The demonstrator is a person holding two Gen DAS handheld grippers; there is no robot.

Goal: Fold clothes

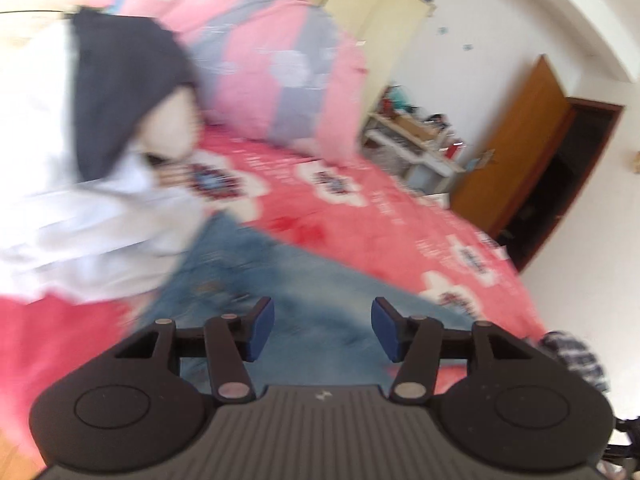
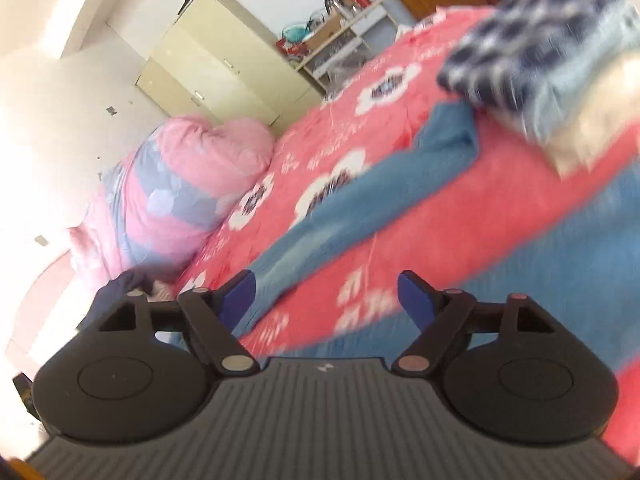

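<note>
Blue jeans (image 1: 304, 280) lie spread on the red flowered bedsheet (image 1: 360, 216). My left gripper (image 1: 322, 328) is open and empty, just above the jeans. In the right wrist view the two legs of the jeans (image 2: 360, 196) stretch across the bedsheet (image 2: 400, 240) with a strip of sheet between them. My right gripper (image 2: 326, 300) is open and empty above that strip. A white garment with a dark hood (image 1: 92, 152) lies left of the jeans. Both views are blurred.
A pink and grey quilt (image 1: 280, 64) is bunched at the head of the bed; it also shows in the right wrist view (image 2: 180, 184). A blue checked garment (image 2: 536, 36) lies on a pile at the right. A cream cabinet (image 2: 224, 56), a cluttered shelf (image 1: 416, 140) and a wooden door (image 1: 516, 152) stand beyond the bed.
</note>
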